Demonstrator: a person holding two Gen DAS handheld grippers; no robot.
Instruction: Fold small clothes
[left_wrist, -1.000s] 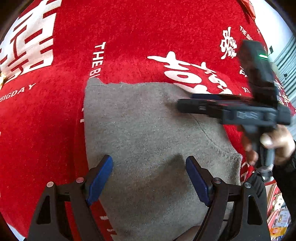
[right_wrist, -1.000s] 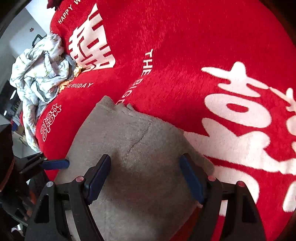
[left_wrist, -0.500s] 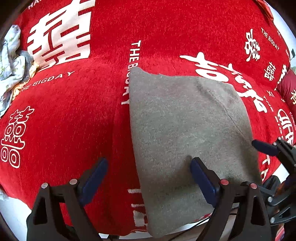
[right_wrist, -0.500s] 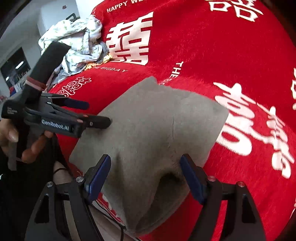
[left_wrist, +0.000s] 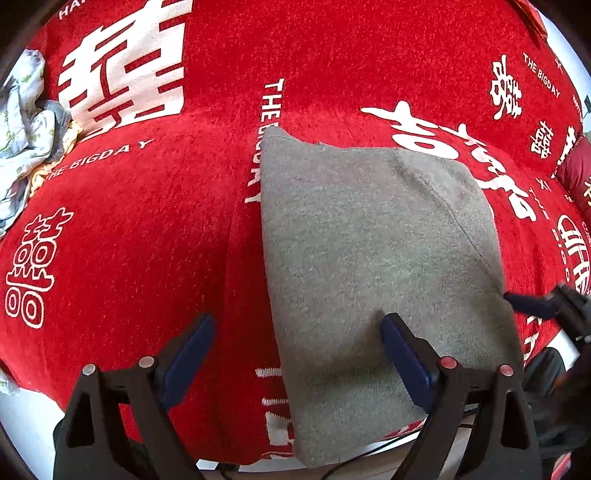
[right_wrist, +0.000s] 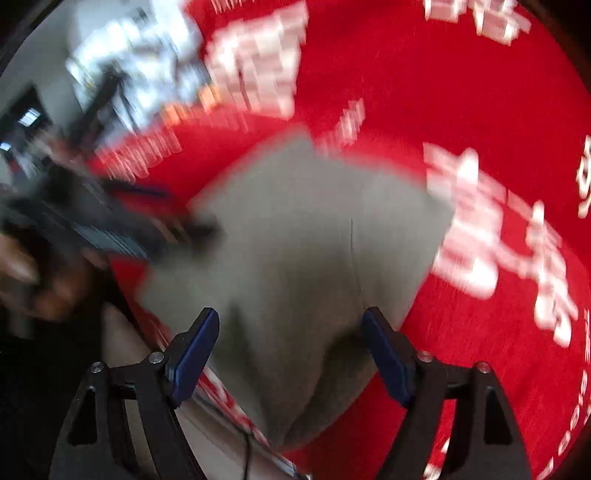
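The grey garment (left_wrist: 373, 266) lies folded at lower centre on the red blanket (left_wrist: 147, 229), both left tongs (left_wrist: 297, 363) and right tongs (right_wrist: 290, 350) gaping empty (fold apparently finished), so next comes setting it aside.

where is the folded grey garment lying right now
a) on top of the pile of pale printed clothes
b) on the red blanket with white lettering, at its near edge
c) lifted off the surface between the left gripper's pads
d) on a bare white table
b: the folded grey garment lies flat on the red blanket, its near end over the edge, while the left gripper hangs open above it.
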